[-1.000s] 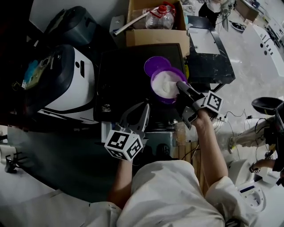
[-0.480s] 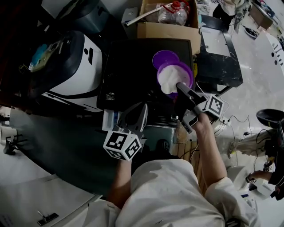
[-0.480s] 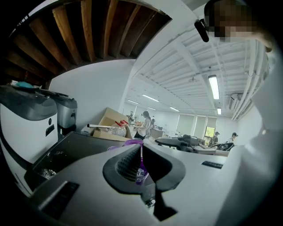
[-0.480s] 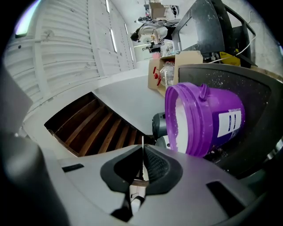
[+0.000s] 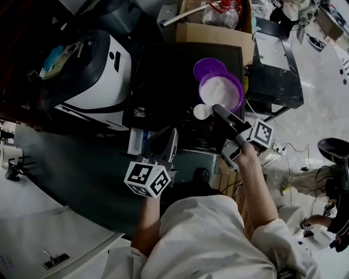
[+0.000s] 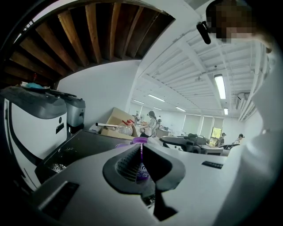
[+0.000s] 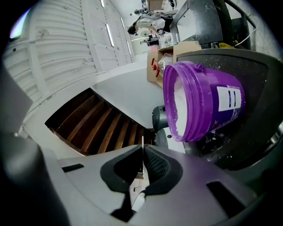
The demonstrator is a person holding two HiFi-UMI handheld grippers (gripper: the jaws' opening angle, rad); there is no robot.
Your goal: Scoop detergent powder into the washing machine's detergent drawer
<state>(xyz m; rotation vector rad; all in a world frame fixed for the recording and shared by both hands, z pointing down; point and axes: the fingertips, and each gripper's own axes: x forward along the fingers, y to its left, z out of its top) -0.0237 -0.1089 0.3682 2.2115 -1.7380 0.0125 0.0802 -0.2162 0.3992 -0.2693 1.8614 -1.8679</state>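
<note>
A: Right, head view first. The right gripper [image 5: 217,110] is clamped on the handle of a white scoop [image 5: 202,111]. The scoop sits just off the near rim of the purple tub [image 5: 240,93], over the black top of the washing machine [image 5: 163,82]. Its bowl shows white, so I'd judge it loaded.

B: And the target?

A: The detergent drawer [image 5: 137,143] looks pulled out at the machine's front left corner. It's well apart from the scoop and just beside the left gripper [image 5: 172,133].

B: Left gripper view?

A: Jaws pressed together with nothing in them. Only a purple sliver of the tub shows beyond the seam.

B: Right gripper view?

A: Jaws pinched on a thin white handle. The tub is close ahead, with detergent powder [image 7: 180,106] high inside it.

B: So how do you play this carry?

A: Slowly, with the bowl level all the way across the machine top. Come in low over the drawer and roll the wrist only once the bowl is above a compartment. Which compartment, I can't tell from here. The idle left gripper could steady the drawer.

B: Head count?

A: Two grippers, one scoop, one tub and one drawer. One purple lid [image 5: 209,68] lies just behind the tub. There's also one cardboard box [image 5: 218,37] with one plastic bottle [image 5: 221,13] in it.
</note>
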